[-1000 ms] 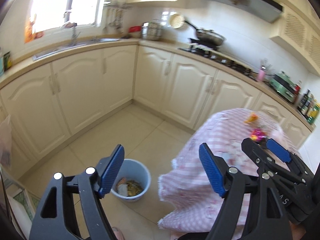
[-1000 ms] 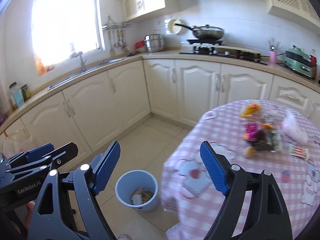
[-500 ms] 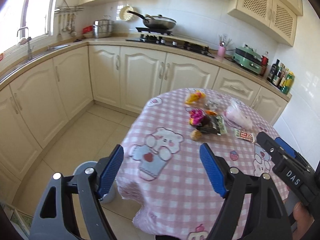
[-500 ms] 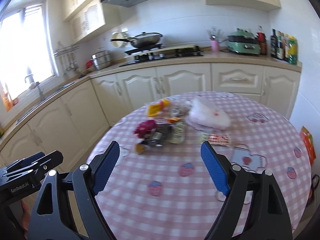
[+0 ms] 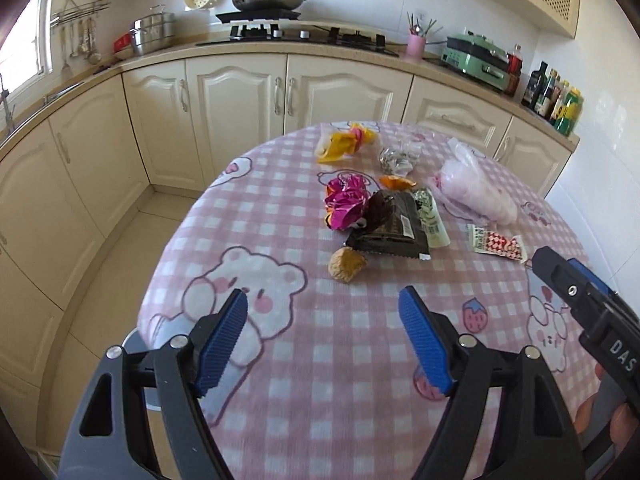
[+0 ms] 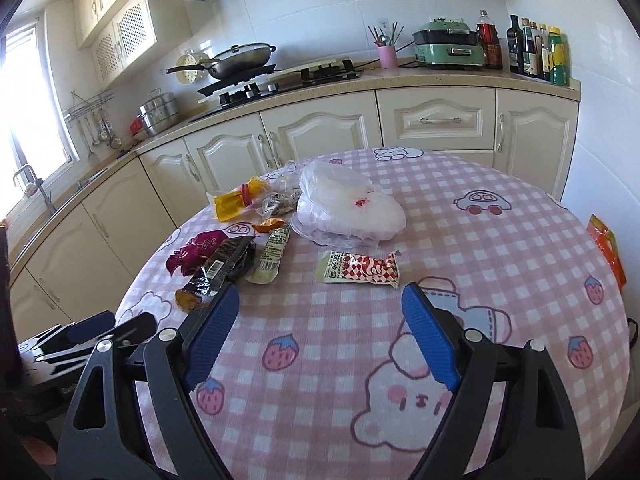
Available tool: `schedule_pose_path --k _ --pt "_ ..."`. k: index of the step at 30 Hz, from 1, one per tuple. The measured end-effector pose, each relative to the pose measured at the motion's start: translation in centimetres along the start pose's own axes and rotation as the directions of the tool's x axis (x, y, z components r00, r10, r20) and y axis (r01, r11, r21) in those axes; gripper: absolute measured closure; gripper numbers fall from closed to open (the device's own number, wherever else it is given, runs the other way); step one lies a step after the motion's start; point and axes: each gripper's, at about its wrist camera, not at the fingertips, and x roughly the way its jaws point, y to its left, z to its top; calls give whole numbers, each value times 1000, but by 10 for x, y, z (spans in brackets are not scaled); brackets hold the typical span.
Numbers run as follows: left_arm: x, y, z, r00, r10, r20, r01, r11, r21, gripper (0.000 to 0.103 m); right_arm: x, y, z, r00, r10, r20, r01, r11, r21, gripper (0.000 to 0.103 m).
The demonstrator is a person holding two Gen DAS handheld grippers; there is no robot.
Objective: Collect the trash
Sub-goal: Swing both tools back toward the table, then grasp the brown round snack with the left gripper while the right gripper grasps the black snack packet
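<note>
Matt checked cloth tablecloth (image 5: 360, 360), glossy foil wrapper (image 5: 348, 200), ribbed claw pads (image 5: 224, 340)

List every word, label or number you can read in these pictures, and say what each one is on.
"DAS": white letters on the black body of the right tool, seen in the left wrist view.
Red-and-white checked wrapper: print too small to read.
Black wrapper: barcode and label unreadable.
Purple wrapper: large characters, blurred.
Bottles on the counter: labels too small.
</note>
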Motion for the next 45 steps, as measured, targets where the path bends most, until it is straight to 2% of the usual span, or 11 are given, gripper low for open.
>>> schedule_pose_path --k 1,5,8,9,10,11,17,22,25,28,45 --pt "6 -1 2 1000 0 -3 0 1000 6 28 4 0 2 1000 5 -4 -5 1000 -1 23" --pt "31 -2 10 999 -26 -37 27 1000 7 46 18 5 9 1000 23 -17 -23 1000 -2 23" --pt "43 -2 14 999 -26 -47 26 1000 11 51 25 12 13 999 34 -23 -34 999 -9 23" --pt "47 -2 15 998 -31 -52 31 999 12 58 27 14 15 999 37 -25 -37 999 -11 23" --pt "50 -2 14 997 -52 -58 53 999 12 74 29 16 16 999 41 -29 -41 999 -13 23" --pt "49 0 14 996 -73 -56 74 997 5 82 31 19 17 998 45 -33 -46 999 -14 23" --pt "37 15 7 994 -105 -29 104 994 -39 83 46 44 23 991 92 -94 -96 995 -33 23" --pt "19 31 3 995 -99 2 99 993 -66 83 67 70 24 980 92 -174 -105 992 -67 42" --pt "8 42 1 996 -83 15 84 994 -74 83 80 76 19 971 95 -219 -114 991 -76 74" --pt "-3 52 -1 996 -82 27 84 993 -82 83 72 79 16 976 81 -203 -102 990 -93 101" --pt "-77 67 -23 987 -124 98 134 986 -101 83 -17 88 -5 989 92 -118 -109 983 -145 103"
